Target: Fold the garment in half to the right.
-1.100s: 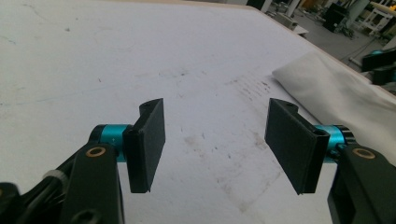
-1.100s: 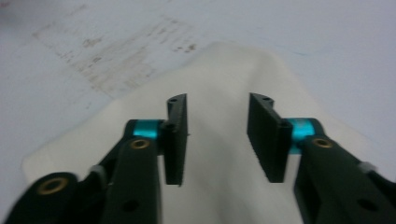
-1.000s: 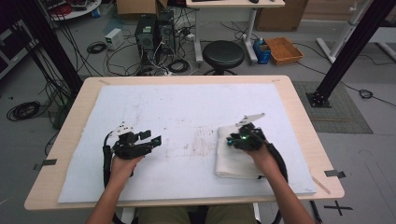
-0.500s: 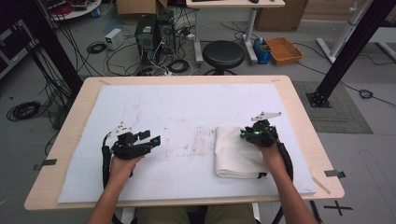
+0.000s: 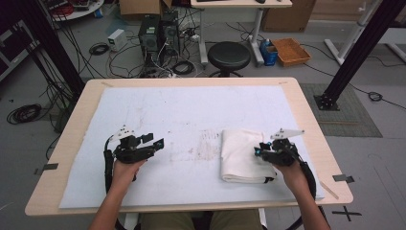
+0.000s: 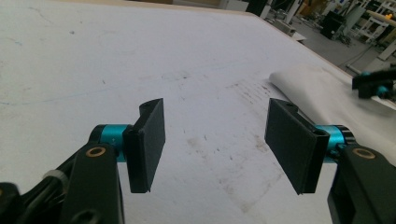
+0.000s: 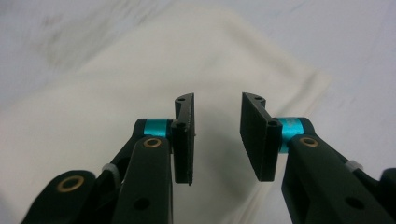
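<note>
So there's a folded white towel [image 5: 242, 155] lying flat on the white mat [image 5: 191, 115] that covers the wooden table [image 5: 306, 115], over on the person's right half, with a smudgy stained patch on the mat just beside its left edge. The right gripper [image 5: 261, 152] is sitting over the towel's right edge, pointing in across the cloth. In the right gripper view [image 7: 216, 135] you can see its two black jaws standing a little apart with nothing pinched between them, just the cream cloth underneath; they've just been opening up. The left gripper [image 5: 158, 142] is well away from the towel on the other side of the mat, pointing toward it. In the left gripper view [image 6: 219, 144] its jaws are spread wide over bare mat, empty, and the towel shows far off near the table edge. Each hand is wrapped around the back of its own gripper, forearms coming in from the near edge.
</note>
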The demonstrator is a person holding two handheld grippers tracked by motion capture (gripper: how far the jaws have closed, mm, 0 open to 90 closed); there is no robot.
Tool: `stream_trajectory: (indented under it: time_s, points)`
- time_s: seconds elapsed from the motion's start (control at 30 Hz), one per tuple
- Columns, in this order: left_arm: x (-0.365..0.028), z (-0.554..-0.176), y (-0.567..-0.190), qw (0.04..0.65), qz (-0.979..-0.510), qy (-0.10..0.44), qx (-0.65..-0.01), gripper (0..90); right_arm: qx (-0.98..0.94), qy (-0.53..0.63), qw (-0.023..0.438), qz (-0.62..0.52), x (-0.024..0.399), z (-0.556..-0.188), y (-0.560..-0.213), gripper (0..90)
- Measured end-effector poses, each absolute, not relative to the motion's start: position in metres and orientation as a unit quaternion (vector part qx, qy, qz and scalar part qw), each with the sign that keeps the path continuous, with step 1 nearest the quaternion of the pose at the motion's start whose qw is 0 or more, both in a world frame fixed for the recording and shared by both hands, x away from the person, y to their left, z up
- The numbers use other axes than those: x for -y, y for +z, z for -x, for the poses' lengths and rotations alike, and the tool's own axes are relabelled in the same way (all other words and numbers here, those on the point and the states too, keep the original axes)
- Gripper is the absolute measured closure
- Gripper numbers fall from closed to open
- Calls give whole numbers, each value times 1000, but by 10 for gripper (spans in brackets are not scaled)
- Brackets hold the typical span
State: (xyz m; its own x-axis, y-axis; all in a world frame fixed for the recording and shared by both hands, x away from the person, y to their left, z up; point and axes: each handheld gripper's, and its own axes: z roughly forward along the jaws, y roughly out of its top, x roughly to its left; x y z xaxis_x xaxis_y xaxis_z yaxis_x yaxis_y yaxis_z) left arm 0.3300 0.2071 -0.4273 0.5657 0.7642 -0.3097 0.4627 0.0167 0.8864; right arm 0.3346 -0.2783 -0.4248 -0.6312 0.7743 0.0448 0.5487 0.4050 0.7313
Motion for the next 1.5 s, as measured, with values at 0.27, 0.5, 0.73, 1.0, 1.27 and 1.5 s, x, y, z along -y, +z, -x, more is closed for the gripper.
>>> stream_trajectory:
  time_s: [0.27, 0.5, 0.73, 1.0, 1.27, 1.5]
  points:
    - [-218, -329, -425, 562, -677, 160, -448, 269, -846, 383, 135, -345, 296, -317, -433, 210]
    - [-229, -330, -431, 559, -676, 174, -448, 269, -782, 440, 228, -378, 314, -318, -417, 205]
    - [-238, -330, -435, 567, -666, 181, -449, 269, -757, 426, 257, -425, 329, -321, -419, 195]
    - [-239, -329, -435, 580, -671, 190, -421, 269, -741, 420, 274, -447, 350, -320, -412, 196]
    - [-243, -329, -436, 580, -670, 192, -422, 269, -757, 430, 252, -423, 362, -316, -411, 177]
    - [-245, -328, -436, 577, -672, 192, -423, 269, -750, 421, 267, -434, 366, -313, -410, 175]
